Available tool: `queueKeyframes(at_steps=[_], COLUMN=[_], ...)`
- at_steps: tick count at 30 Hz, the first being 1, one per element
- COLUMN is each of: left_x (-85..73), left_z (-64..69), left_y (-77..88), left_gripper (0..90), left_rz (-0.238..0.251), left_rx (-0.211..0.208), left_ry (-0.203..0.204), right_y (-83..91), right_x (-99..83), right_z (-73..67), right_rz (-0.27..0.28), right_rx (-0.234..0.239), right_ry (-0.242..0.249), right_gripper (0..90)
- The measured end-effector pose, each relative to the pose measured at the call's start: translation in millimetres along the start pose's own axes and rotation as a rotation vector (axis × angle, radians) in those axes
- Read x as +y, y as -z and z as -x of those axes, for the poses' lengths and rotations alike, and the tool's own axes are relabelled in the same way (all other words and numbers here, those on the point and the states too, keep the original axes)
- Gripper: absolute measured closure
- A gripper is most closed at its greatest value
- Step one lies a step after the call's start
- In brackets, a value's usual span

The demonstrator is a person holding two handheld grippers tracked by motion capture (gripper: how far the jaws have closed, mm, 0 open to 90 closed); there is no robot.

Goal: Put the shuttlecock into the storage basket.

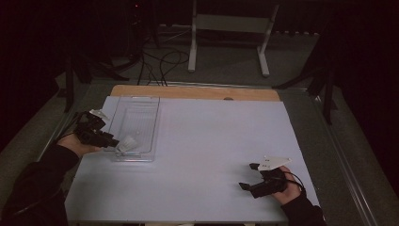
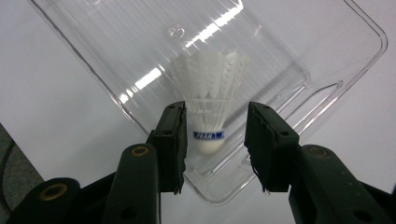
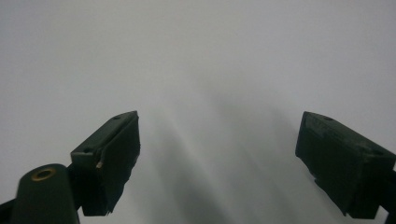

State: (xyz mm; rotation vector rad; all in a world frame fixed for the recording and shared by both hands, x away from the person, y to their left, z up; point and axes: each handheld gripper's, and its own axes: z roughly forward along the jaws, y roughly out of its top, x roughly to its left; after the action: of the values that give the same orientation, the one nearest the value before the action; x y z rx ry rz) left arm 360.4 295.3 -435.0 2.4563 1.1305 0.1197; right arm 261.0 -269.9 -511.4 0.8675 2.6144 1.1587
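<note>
In the high view, the left gripper [image 1: 113, 141] was held at the near left corner of a clear tray [image 1: 141, 101] on the white table [image 1: 211, 141], with a shuttlecock [image 1: 127, 144] at its tips. The right gripper [image 1: 248, 176] was seen near the right edge, well apart, jaws spread.

In the left gripper view, the shuttlecock [image 2: 212, 100] was seen inside the tray [image 2: 327, 56], cork toward the camera, between the 2 jaws. The left pad touched it; a gap was left at the right pad, so no grip was held.

In the right gripper view, the jaws were wide over bare table [image 3: 210, 56].
</note>
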Motion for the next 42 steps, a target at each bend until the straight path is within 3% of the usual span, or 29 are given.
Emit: queueKeyframes(at_steps=[2,7,13,17,26,28,29,33,42], left_x=[0.6,1.7,2.9,4.2,8.0,8.9,9.2,11.3,16.6], left_z=[0.1,1.3,2.7,4.2,8.2,7.7,8.1,11.4,19.7], left_y=[1.1,3.0,3.4,3.0,5.4,6.5,7.3,9.2,14.3], left_gripper=[58.8,40.4,30.9,21.0,12.2,3.2,1.0,0.0,0.0], left_rz=[0.003,0.014,0.010,0.005,0.007,0.012,0.020,0.043,0.078], left_rx=[0.000,0.015,0.002,0.015,0.028,-0.007,-0.003,0.045,0.063], left_ry=[0.000,0.028,0.037,0.049,0.053,0.061,0.058,0.065,0.042], right_y=[0.1,1.0,1.6,2.0,2.4,2.4,2.4,2.2,2.1], right_x=[0.0,0.5,0.6,0.8,1.1,1.3,1.2,1.2,-0.5], right_z=[0.0,0.2,0.3,0.4,0.3,0.0,0.1,0.3,0.6], right_rz=[0.000,0.004,0.007,0.009,0.012,0.012,0.014,0.014,0.012], right_rx=[0.000,-0.001,-0.003,-0.004,-0.005,-0.005,-0.004,-0.003,-0.004], right_ry=[0.000,0.002,0.001,0.004,0.004,0.005,0.006,0.001,0.004], right_gripper=[13.6,13.6,13.6,13.5,13.4,13.4,13.4,13.4,12.5])
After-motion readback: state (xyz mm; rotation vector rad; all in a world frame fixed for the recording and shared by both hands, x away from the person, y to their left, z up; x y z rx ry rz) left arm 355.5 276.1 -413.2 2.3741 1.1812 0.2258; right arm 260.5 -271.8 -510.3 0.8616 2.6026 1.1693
